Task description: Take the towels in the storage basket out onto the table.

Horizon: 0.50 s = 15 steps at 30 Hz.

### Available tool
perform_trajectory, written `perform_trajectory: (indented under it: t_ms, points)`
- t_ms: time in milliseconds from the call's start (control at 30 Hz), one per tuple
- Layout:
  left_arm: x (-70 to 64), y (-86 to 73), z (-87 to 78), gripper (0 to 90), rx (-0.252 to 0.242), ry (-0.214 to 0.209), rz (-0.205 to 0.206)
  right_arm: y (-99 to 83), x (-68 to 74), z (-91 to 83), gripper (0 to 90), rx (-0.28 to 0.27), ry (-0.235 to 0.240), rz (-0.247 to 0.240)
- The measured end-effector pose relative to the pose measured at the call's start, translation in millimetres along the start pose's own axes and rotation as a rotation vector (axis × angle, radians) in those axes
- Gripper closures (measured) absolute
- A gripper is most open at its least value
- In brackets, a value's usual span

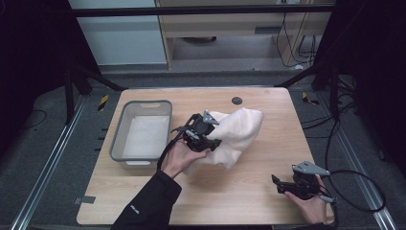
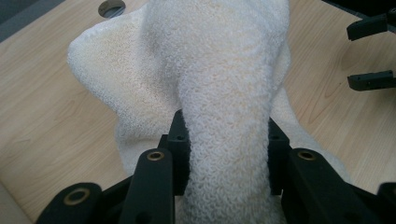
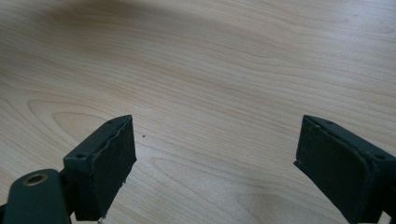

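High view: cream towel (image 1: 239, 134) bunched mid-table, right of grey bin (image 1: 117, 139), partly lifted off wooden table (image 1: 268, 191). Left gripper (image 1: 210, 141) clamped into near edge of towel, left hand (image 1: 179, 158) behind it. Right gripper (image 1: 277, 184) near front right corner, well apart from towel, holding nothing. Bin looks empty; likely destination, judging from layout only.

Left gripper view: jaws pinching a thick fold of towel (image 2: 224, 140) between them, cloth rising ahead and draping onto table. Grip sits deep in the fold, seems secure. Other gripper's spread jaws visible at upper right edge.

Right gripper view: jaws spread wide over bare wood, nothing between.

Advice for step: lift high enough to clear trailing corner before swinging toward bin, otherwise drag over bin rim likely. Keep pinch firm; terry bulky, slips little. Bring right gripper in to catch hanging far end if bundle sags.
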<state>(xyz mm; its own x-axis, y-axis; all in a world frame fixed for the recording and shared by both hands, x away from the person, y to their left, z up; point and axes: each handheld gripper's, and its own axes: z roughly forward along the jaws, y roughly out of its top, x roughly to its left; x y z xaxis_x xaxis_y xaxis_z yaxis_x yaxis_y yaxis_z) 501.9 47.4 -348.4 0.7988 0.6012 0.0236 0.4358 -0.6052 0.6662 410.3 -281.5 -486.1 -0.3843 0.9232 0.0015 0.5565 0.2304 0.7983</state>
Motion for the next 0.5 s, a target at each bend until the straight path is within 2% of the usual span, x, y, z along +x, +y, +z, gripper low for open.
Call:
perform_trajectory:
  t_ms: [200,500]
  points:
    - [-2.0,-8.3,20.4,64.2,0.026,0.003,-0.003,-0.2,-0.1,0.0,11.5,0.0,-0.001,-0.002]
    - [-2.1,-19.0,38.0,63.3,0.059,0.002,0.006,-0.2,0.6,0.1,11.2,0.006,0.003,0.007]
